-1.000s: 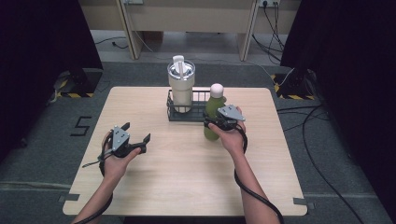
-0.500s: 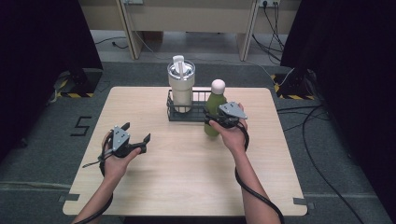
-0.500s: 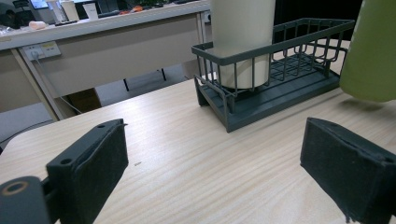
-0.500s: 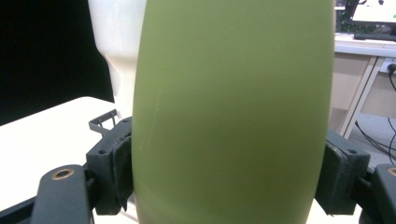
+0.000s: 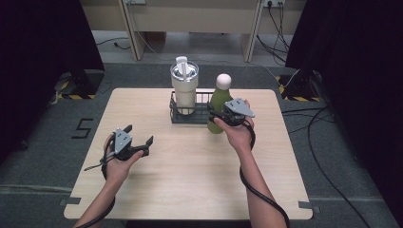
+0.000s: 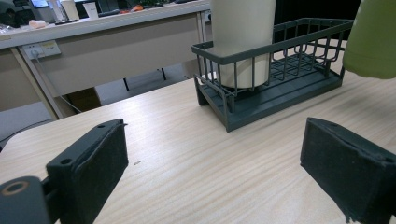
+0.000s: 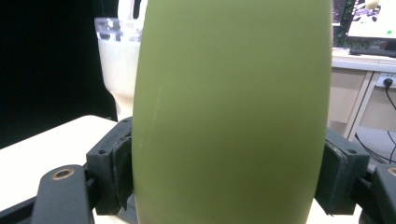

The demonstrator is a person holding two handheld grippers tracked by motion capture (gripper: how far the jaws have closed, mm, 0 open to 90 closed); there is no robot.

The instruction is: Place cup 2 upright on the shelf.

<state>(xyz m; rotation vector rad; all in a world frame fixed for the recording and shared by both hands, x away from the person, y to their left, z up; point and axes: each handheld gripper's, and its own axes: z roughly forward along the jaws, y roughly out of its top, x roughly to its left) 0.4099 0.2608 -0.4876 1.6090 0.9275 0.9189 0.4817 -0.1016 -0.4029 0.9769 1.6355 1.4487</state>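
Two grippers sit over the table (image 5: 142,194) in the high view. My left gripper (image 5: 140,145) is at lower left of centre, jaws spread wide with nothing between them. My right gripper (image 5: 217,116) is just right of centre, clamped on the green bottle (image 5: 219,102), which stands upright beside the right end of the wire basket (image 5: 190,116); a cream tumbler (image 5: 184,90) stands in the basket's left half.

In the left gripper view my two black jaws sit far apart at the bottom corners over bare wood — the basket is at upper right with the tumbler inside, and the bottle's green base (image 6: 373,42) hangs at the far right edge, clear of the tabletop.

In the right gripper view the bottle (image 7: 233,112) spans the middle, both pads (image 7: 122,168) pressed against its sides — the tumbler (image 7: 116,65) shows at upper left.
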